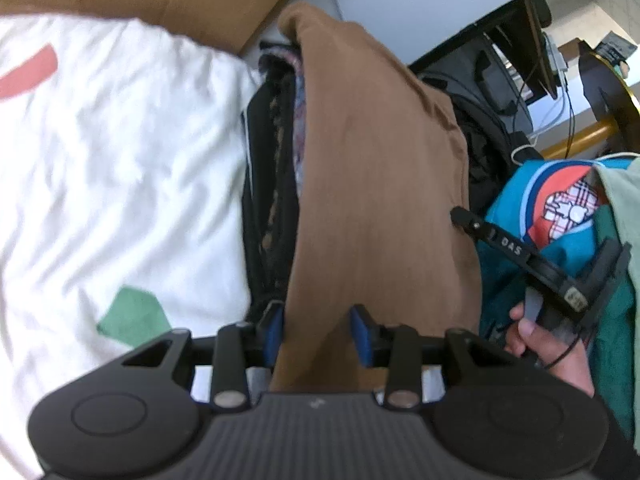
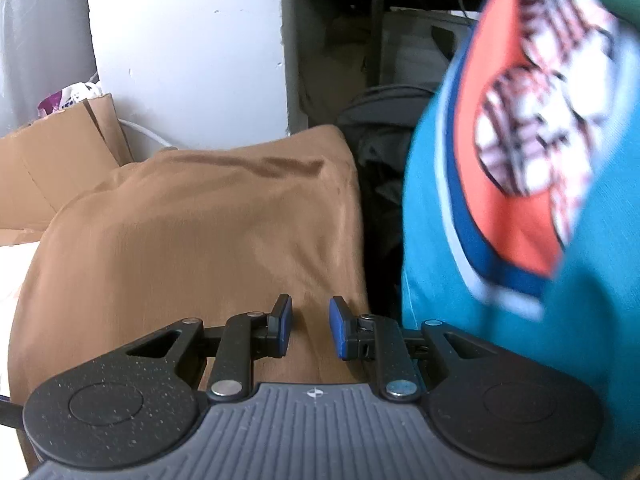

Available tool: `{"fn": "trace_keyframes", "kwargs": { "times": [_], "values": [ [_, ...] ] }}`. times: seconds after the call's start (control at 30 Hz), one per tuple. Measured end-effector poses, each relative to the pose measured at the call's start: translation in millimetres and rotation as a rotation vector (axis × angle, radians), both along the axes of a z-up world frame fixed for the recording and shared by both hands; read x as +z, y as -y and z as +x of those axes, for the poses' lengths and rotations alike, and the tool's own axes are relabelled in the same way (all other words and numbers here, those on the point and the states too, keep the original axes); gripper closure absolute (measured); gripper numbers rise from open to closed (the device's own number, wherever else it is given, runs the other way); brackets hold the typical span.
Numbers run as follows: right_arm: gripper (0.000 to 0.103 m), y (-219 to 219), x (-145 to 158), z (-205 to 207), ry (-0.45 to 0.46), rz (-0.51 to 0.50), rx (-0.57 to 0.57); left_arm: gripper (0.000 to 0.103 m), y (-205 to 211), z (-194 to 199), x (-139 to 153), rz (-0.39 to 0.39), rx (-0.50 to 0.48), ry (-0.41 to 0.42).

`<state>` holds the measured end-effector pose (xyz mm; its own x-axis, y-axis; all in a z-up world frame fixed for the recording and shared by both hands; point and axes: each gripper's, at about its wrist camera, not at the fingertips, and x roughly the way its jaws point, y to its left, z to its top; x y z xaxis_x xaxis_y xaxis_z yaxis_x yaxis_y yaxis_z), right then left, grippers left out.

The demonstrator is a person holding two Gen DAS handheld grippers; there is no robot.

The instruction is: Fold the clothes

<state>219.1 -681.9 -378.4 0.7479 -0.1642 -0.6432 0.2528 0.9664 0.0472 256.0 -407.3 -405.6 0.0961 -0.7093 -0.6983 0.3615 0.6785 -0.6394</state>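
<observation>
Left claw (image 1: pixel 318 330) | part-open astride brown garment (image 1: pixel 372 184), grip unclear | right claw (image 2: pixel 310 326) narrow, empty | step: stacking folded piece | next: release, fetch teal shirt (image 2: pixel 436 216)

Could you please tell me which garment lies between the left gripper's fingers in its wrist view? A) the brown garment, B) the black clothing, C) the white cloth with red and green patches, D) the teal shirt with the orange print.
A: the brown garment runs down between the left gripper's blue-padded fingers, with the white cloth off to its side.
</observation>
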Motion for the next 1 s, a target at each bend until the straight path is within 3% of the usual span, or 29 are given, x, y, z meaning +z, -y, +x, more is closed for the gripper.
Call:
{"fn": "trace_keyframes", "kwargs": {
  "times": [0.03,0.2,0.57,0.73,0.93,1.0],
  "values": [
    [0.077,-2,-1,-6,0.0,0.003,0.006,0.066,-1,-1,-2,0.003,-0.004,-0.007],
    [0.076,-7,-6,-35,-0.014,0.012,0.009,0.095,-9,-4,-5,-0.005,-0.002,-0.041],
    [0.076,-14,-18,-77,-0.03,0.012,-0.052,0.096,-11,-7,6,0.027,0.003,-0.023],
    [0.076,-12,-22,-99,-0.063,0.012,-0.116,0.093,-12,-8,8,0.064,0.024,-0.055],
    [0.073,-17,-16,-120,-0.108,0.107,-0.158,0.086,-17,-14,32,0.105,0.032,-0.036],
    [0.069,-21,-10,-125,-0.103,0.155,-0.194,0.079,-18,-16,43,0.109,0.044,-0.029]
  ]
}}
